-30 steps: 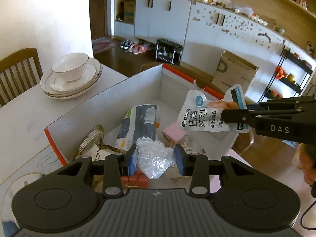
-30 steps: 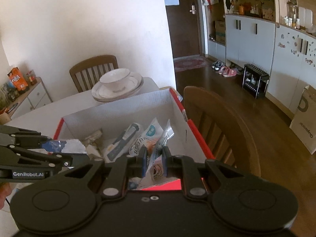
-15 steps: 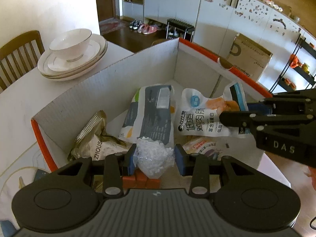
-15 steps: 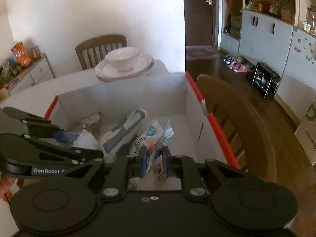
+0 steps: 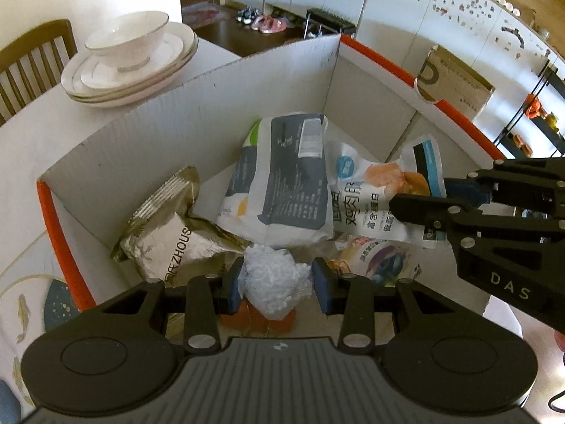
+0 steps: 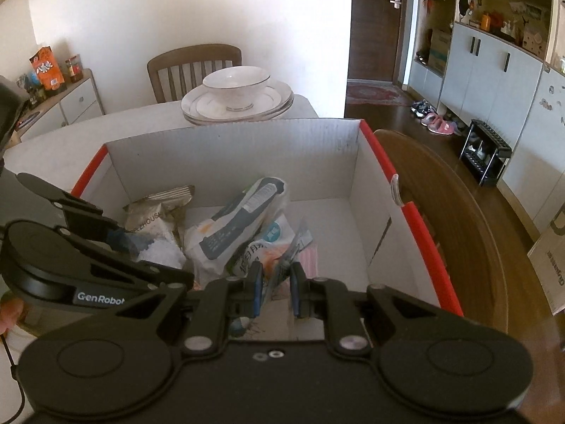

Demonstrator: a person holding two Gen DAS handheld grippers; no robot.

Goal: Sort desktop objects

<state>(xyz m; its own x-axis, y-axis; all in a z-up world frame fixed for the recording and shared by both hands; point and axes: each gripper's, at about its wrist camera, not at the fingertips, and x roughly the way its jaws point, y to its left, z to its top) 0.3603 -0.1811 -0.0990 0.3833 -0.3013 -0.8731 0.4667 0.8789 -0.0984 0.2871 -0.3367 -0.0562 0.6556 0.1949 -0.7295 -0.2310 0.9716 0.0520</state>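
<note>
Two loads hang over the cardboard box (image 5: 197, 116) on the desk (image 5: 31, 130) at once, and that is where your trouble lies. Your left hand-held gripper (image 5: 277, 284) is clamped on a crumpled clear plastic wad (image 5: 273, 282), low inside the box near its front wall. Your right hand-held gripper (image 6: 277, 282) pinches the edge of a white chicken snack pouch (image 5: 374, 201), which dangles over the box's right half with its lower end on or just above the packets there; which, you cannot tell.

The two tools sit close together inside the box. If you release both at once, or swing either sideways, the linkages may knock each other.

The pouch is held by a thin sealed edge only; a jerk could slip it out early, though it would still land in the box.

The wad is light and springy. It may cling to a pad when you let go, then get dragged back out over the red rim (image 5: 60, 243) as you lift.

A foil bag (image 5: 169, 240) and a grey-and-white bag (image 5: 282, 183) already fill the middle of the box, so a drop may perch on top and slide.
</note>
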